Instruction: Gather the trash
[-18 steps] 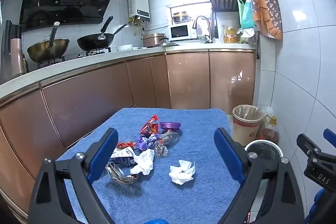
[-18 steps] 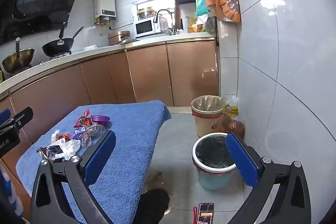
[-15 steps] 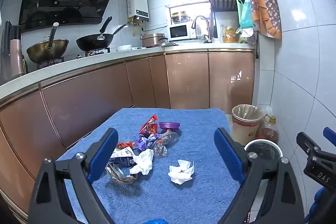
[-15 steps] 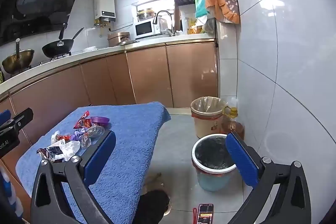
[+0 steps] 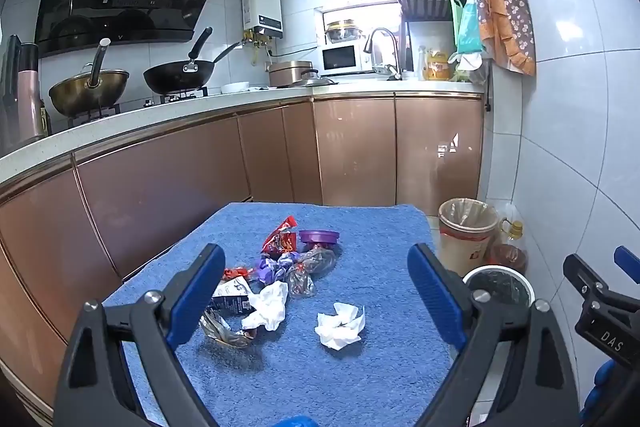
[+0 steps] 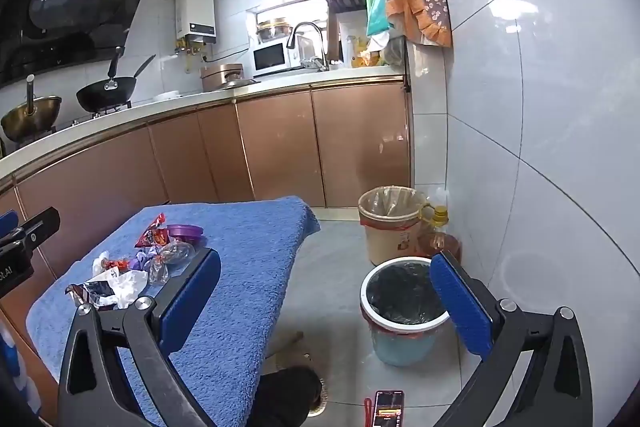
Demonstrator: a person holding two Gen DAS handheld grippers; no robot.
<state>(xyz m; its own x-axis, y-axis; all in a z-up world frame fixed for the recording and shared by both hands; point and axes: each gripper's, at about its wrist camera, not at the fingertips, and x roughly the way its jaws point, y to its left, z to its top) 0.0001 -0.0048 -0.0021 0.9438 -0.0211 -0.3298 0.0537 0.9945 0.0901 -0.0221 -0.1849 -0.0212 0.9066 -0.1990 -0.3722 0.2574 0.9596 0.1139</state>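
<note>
Trash lies on a blue towel-covered table (image 5: 360,379): a crumpled white tissue (image 5: 340,323), a second tissue (image 5: 269,307), a red snack wrapper (image 5: 280,239), a purple lid (image 5: 319,237), clear and purple candy wrappers (image 5: 304,269) and a foil wrapper (image 5: 224,331). The pile also shows in the right wrist view (image 6: 136,267). My left gripper (image 5: 316,295) is open and empty above the near part of the table, behind the tissues. My right gripper (image 6: 326,295) is open and empty, right of the table, over the floor near a blue bin with a black liner (image 6: 404,311).
A beige bin with a clear liner (image 6: 390,223) stands behind the blue bin, an oil bottle (image 6: 440,235) beside it. A phone (image 6: 388,407) lies on the floor. Copper kitchen cabinets (image 5: 352,155) run behind and left of the table. A tiled wall (image 6: 540,147) stands right.
Both views have shifted very slightly; the trash and bins have not moved and both grippers stay open.
</note>
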